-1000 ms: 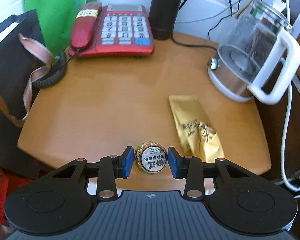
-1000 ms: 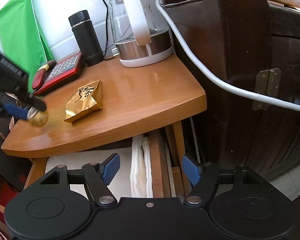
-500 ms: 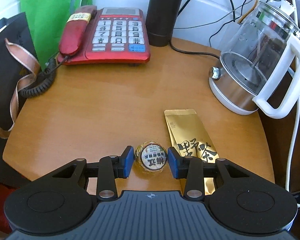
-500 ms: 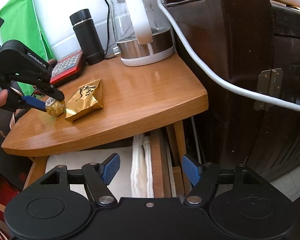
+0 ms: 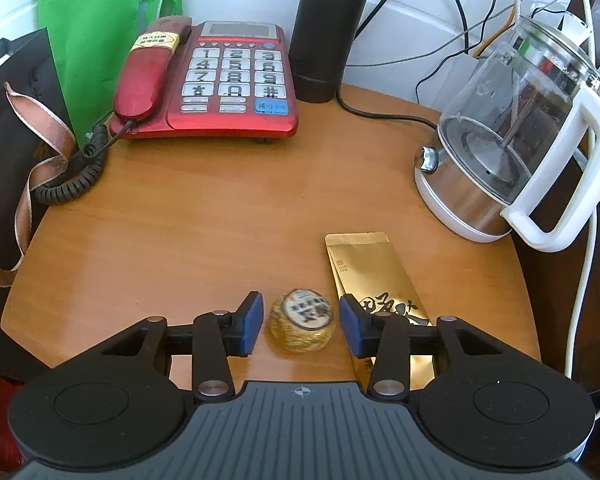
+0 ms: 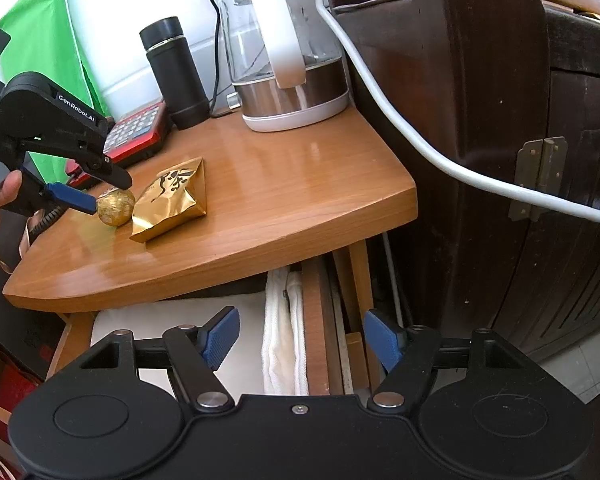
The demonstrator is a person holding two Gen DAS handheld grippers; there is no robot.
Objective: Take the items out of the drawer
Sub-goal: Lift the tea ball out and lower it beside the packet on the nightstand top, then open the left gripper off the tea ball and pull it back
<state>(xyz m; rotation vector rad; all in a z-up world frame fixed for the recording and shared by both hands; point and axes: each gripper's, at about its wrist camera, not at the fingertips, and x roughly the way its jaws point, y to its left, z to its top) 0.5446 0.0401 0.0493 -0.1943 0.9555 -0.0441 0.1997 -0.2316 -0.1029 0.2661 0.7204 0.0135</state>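
A gold foil ball [image 5: 302, 326] with a round printed label rests on the wooden tabletop [image 5: 219, 208], just left of a flat gold packet [image 5: 374, 280]. My left gripper [image 5: 302, 324] is open around the ball, with a small gap on each side. The ball [image 6: 115, 206], the packet [image 6: 171, 200] and the left gripper [image 6: 99, 190] also show in the right wrist view. My right gripper [image 6: 302, 340] is open and empty above the open drawer [image 6: 316, 320], which holds folded white cloth [image 6: 283, 340].
A red telephone [image 5: 215, 80], a dark flask [image 5: 328, 28] and a glass kettle [image 5: 512, 152] stand at the back of the table. A dark paper bag [image 5: 15, 152] stands at the left. A dark wooden cabinet [image 6: 520, 140] is on the right, with a white cable [image 6: 400, 128] across it.
My left gripper carried the ball forward over the table to beside the gold packet, lowered it onto the wood and opened its jaws off it. The right gripper has not moved.
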